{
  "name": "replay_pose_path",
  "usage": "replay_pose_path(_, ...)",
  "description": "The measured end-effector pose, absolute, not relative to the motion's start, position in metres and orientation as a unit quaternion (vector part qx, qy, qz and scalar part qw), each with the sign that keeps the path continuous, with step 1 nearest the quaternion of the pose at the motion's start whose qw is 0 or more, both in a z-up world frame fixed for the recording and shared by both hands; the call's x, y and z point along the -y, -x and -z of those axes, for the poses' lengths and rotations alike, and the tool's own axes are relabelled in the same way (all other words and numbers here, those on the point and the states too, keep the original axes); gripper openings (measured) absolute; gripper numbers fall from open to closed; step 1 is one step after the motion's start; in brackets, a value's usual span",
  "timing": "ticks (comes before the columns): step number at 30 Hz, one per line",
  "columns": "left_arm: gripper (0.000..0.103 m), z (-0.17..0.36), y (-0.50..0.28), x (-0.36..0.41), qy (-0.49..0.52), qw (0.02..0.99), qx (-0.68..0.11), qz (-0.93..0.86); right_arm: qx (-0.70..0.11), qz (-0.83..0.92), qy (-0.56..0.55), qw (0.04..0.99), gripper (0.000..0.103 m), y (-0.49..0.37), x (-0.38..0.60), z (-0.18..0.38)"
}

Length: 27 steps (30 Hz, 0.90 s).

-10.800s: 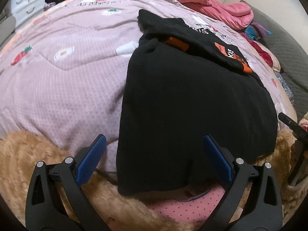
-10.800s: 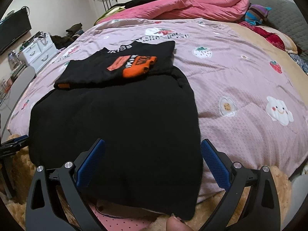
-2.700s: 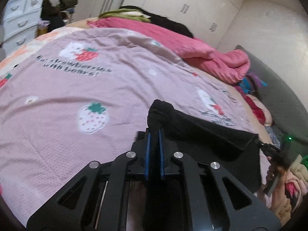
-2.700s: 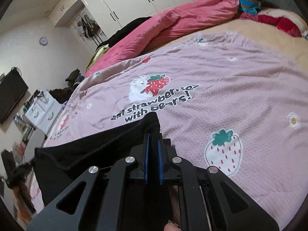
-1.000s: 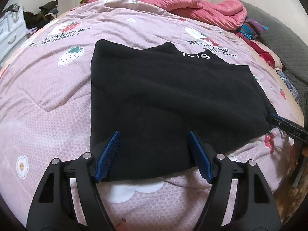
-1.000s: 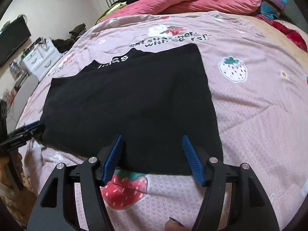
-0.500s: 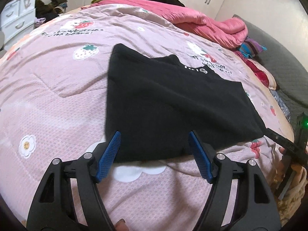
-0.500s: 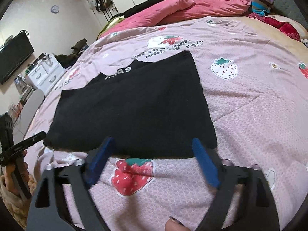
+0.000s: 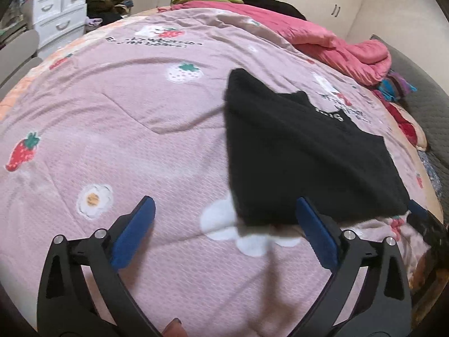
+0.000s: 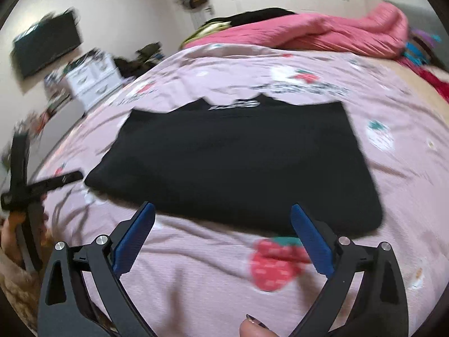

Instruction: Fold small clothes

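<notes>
A folded black garment (image 10: pixel 235 165) is laid flat on the pink strawberry-print bedspread (image 9: pixel 118 146). The left gripper (image 9: pixel 224 233) and right gripper (image 10: pixel 221 236) are held spread wide near the garment's near edge, with nothing grasped.

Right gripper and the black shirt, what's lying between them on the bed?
Only pink bedspread lies between the open right gripper and the black shirt, with a printed strawberry near the right finger. The right wrist view shows this.

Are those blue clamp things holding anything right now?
No. Both the left tool and right tool are open and empty; the black shirt lies on the bed.
</notes>
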State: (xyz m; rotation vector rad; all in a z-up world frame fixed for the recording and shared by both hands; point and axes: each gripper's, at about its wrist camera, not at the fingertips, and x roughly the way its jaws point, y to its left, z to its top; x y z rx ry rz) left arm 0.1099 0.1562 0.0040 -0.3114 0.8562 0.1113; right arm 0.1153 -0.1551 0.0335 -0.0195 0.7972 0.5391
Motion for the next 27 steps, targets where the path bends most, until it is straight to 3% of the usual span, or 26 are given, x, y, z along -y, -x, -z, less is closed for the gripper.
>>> replay_pose_path(17, 0.094, -0.018, -0.174, -0.187, 0.121, 0.890, -0.432, -0.079, -0.312, -0.281, 0.282, 0.862, 0.097, -0.102, -0.030, 0.001)
replay_pose_path(27, 0.094, -0.020, -0.217, -0.190, 0.102, 0.884, -0.449, -0.082, -0.288, -0.247, 0.317, 0.869, 0.096, -0.134, -0.067, 0.014)
